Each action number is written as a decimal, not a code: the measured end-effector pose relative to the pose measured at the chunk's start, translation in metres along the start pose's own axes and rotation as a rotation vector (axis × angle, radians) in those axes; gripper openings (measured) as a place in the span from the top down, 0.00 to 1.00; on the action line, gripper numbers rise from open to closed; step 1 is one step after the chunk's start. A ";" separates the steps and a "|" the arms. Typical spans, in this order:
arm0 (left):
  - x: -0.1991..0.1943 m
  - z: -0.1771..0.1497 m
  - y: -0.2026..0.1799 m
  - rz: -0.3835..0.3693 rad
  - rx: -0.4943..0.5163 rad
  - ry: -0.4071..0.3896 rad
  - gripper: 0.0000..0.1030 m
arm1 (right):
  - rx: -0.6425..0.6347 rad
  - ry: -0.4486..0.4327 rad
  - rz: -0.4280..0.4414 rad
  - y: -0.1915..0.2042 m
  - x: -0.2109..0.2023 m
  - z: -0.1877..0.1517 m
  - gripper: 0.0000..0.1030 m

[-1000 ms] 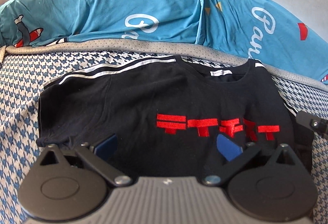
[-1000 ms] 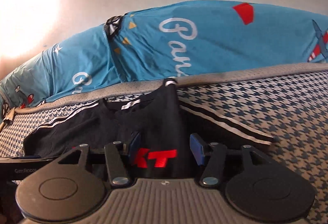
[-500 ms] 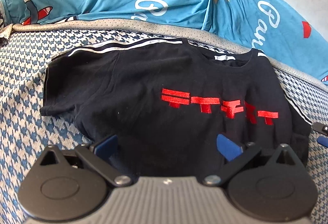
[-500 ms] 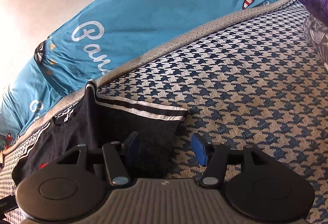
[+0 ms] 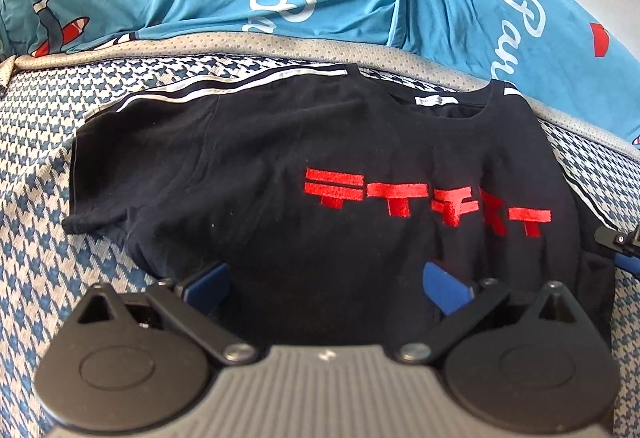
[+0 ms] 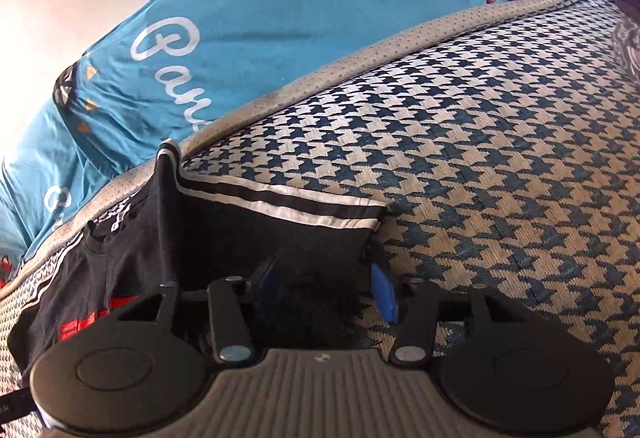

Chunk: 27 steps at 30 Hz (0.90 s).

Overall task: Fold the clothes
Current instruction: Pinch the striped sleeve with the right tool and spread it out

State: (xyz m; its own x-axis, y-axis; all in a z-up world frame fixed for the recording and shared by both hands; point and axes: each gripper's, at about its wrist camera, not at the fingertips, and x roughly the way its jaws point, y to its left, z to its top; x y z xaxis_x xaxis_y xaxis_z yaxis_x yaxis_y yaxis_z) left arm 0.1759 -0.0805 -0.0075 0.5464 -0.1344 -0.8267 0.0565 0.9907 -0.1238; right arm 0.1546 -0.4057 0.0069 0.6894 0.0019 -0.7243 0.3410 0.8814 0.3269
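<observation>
I'm seeing black T-shirt (image 5: 320,165) lying face up on houndstooth cover (image 5: 36,173), red lettering (image 5: 424,197) toward 3 o'clock, white-striped sleeve (image 5: 224,83) stretching toward 10 o'clock, collar at 1 o'clock, other sleeve (image 6: 288,209) lying flat.

The right gripper (image 6: 325,288) has just been closing around the edge of the black shirt sleeve (image 6: 280,234), which lies on the checked bed cover (image 6: 500,157).
</observation>
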 end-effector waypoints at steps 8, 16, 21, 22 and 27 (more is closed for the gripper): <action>0.006 -0.001 -0.003 0.024 0.020 0.006 0.00 | -0.009 -0.080 -0.033 0.006 -0.002 -0.004 0.95; 0.009 -0.002 -0.005 0.038 0.035 0.011 0.00 | -0.105 -0.347 -0.192 0.007 -0.054 0.015 0.95; 0.012 -0.004 -0.007 0.052 0.057 0.020 0.00 | -0.088 -0.307 -0.250 -0.015 -0.046 0.023 0.95; 0.012 -0.004 -0.007 0.052 0.060 0.020 0.00 | -0.066 -0.279 -0.247 -0.022 -0.040 0.024 0.95; 0.011 -0.004 -0.008 0.052 0.070 0.021 0.00 | 0.014 -0.280 -0.239 -0.046 -0.039 0.028 0.90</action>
State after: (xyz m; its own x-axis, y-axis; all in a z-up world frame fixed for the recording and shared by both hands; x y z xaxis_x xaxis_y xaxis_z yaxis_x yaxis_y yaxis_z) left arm 0.1779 -0.0901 -0.0175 0.5327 -0.0823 -0.8423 0.0871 0.9953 -0.0422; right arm 0.1298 -0.4600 0.0372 0.7367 -0.3347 -0.5876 0.5211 0.8348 0.1779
